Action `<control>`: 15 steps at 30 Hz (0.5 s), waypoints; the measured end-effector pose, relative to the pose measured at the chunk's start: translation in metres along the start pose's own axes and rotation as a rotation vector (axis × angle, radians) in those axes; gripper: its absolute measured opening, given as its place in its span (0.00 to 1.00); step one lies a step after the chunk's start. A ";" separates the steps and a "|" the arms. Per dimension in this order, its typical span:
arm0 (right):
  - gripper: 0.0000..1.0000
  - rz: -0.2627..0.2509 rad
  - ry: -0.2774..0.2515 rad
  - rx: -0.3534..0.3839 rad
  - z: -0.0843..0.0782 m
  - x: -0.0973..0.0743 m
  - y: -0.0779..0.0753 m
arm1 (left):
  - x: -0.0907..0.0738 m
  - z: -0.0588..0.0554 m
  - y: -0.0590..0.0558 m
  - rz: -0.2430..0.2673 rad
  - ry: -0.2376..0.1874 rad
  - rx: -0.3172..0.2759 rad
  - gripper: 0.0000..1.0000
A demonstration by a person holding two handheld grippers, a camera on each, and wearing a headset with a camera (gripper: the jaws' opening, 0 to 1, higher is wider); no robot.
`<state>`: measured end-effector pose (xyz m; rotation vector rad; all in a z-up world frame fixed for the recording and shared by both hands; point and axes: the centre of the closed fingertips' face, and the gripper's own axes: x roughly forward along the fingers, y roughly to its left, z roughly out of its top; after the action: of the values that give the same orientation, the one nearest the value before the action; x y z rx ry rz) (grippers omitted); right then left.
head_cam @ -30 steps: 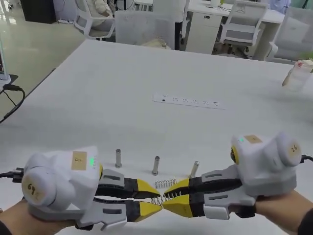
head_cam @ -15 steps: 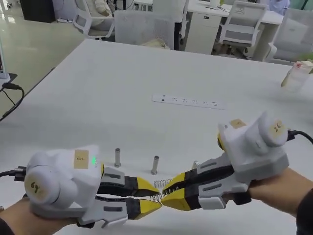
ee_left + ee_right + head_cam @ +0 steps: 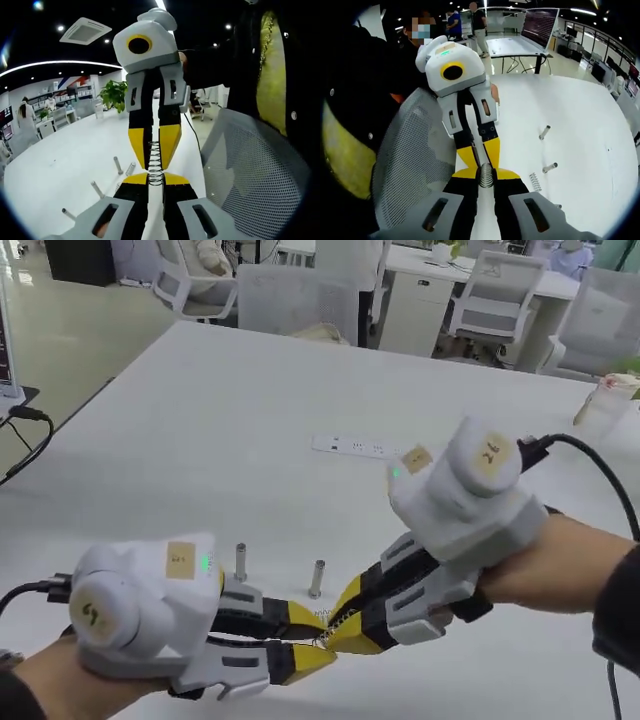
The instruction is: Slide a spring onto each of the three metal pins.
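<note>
Across most of the head view: white bench, office chairs behind its far edge at the top of the frame. Right tongs come in from mid right, tilted down towards lower centre, white housing up high, hand behind it. Left tongs sit lower left, pointing right, almost level. Yellow tips of both meet nose to nose at lower centre, just above the bench.

Power strip lies flat at mid frame, well apart from the tongs.

Two metal pins stand upright on the bench just beyond the left tongs' tips, the second one right of the first; the right gripper view shows pins at its right side, near the meeting tips.

Spring: held in the air between the two sets of tips. Left gripper view has it running straight from its own tips at bottom centre up into the opposing yellow tips. Left tongs nearly closed, pinching one end. Right tongs also nearly closed, narrow gap, clamped on the other end; right gripper view shows the coil end-on between its tips.

Loose spring lies on the bench at lower right of the right gripper view, near a pin, apart from both tongs.
</note>
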<state>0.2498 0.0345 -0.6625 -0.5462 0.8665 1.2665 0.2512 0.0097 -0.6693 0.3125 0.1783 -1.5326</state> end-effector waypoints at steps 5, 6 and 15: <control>0.08 0.006 0.060 -0.030 0.000 -0.002 -0.001 | 0.001 0.002 0.002 0.003 -0.009 0.003 0.02; 0.08 0.009 0.077 -0.035 -0.001 -0.002 -0.001 | 0.001 0.003 0.002 0.002 -0.010 0.003 0.02; 0.08 0.012 0.160 -0.087 -0.005 -0.006 -0.001 | 0.006 0.006 0.001 -0.003 -0.018 0.020 0.02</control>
<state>0.2488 0.0274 -0.6606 -0.7207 0.9520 1.2882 0.2519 0.0023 -0.6650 0.3139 0.1497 -1.5404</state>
